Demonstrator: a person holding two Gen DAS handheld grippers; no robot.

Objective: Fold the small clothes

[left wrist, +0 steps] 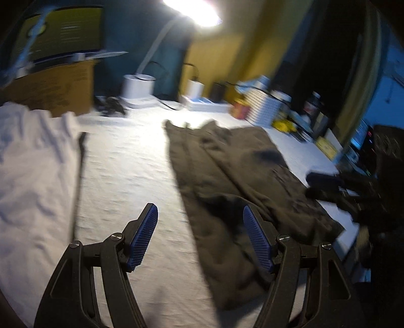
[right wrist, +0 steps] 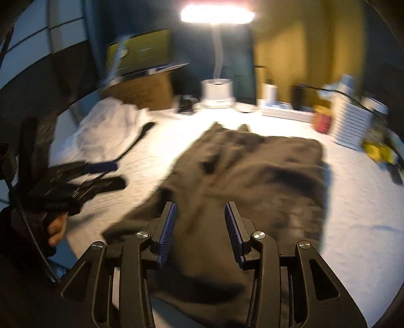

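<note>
Across the middle of the white-covered table (right wrist: 353,227) a dark olive garment (right wrist: 240,176) is spread flat, its near edge rumpled and lying below the right gripper (right wrist: 200,232); in the left wrist view the same garment (left wrist: 240,176) is seen to the right of the left gripper (left wrist: 200,237), with bare white cover under that gripper's left finger. At the table's left side a white cloth (left wrist: 32,176) is heaped, and a thin dark strap (left wrist: 79,181) is laid along its edge; behind it a brown cardboard box (left wrist: 55,85) is set, with a dark screen (right wrist: 141,53) above it. Along the far edge a white lamp base (right wrist: 218,92) is placed under a glaring lamp head (right wrist: 217,14), and a stack of white ribbed items (right wrist: 351,121) and a red and yellow container (right wrist: 322,118) are ranged to the right; finer details are lost in blur. The left gripper's blue-padded fingers are held wide apart, with nothing between them; the right gripper's fingers are held partly apart above the garment, which is not pinched. At the left of the right wrist view the left gripper is seen from the side, gripped by a hand (right wrist: 56,227).
</note>
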